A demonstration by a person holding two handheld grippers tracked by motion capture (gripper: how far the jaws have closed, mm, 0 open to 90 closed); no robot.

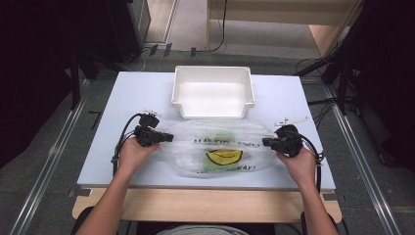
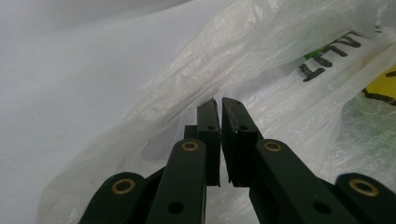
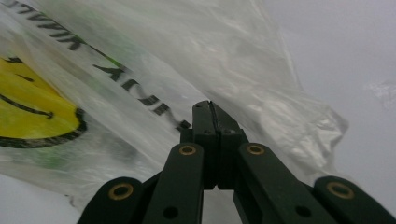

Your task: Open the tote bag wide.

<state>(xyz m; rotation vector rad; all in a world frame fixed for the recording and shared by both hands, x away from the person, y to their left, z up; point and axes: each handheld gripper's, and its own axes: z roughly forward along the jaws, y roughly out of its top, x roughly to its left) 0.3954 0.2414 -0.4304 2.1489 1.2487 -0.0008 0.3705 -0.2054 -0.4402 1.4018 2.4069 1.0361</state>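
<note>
1. Nearest edge, 6 o'clock: a person's two bare forearms come in over the pale wooden front strip of the light grey rectangular table (image 1: 122,98).
2. Left black two-jaw gripper (image 1: 170,137), at 9 o'clock of the bag, points toward 3 o'clock. In the left gripper view (image 2: 219,103) its jaws stand almost together with a thin slit between them, tips against the bag's crinkled edge — whether film is pinched between them I cannot tell.
3. Right black two-jaw gripper (image 1: 265,142), at 3 o'clock of the bag, points toward 9 o'clock. In the right gripper view (image 3: 210,106) the jaws are pressed fully together at the bag's edge, film bunched round the tips; gripping the bag there.
4. Clear thin plastic bag with a yellow smiley face and black lettering (image 1: 218,147) lies spread on the table between the two grippers, something green showing through it. Seen also in the left gripper view (image 2: 261,51) and the right gripper view (image 3: 140,56).
5. At 12 o'clock, just beyond the bag: white rectangular plastic bin (image 1: 178,88), open side up — the bag's far edge is close to its front wall.
</note>
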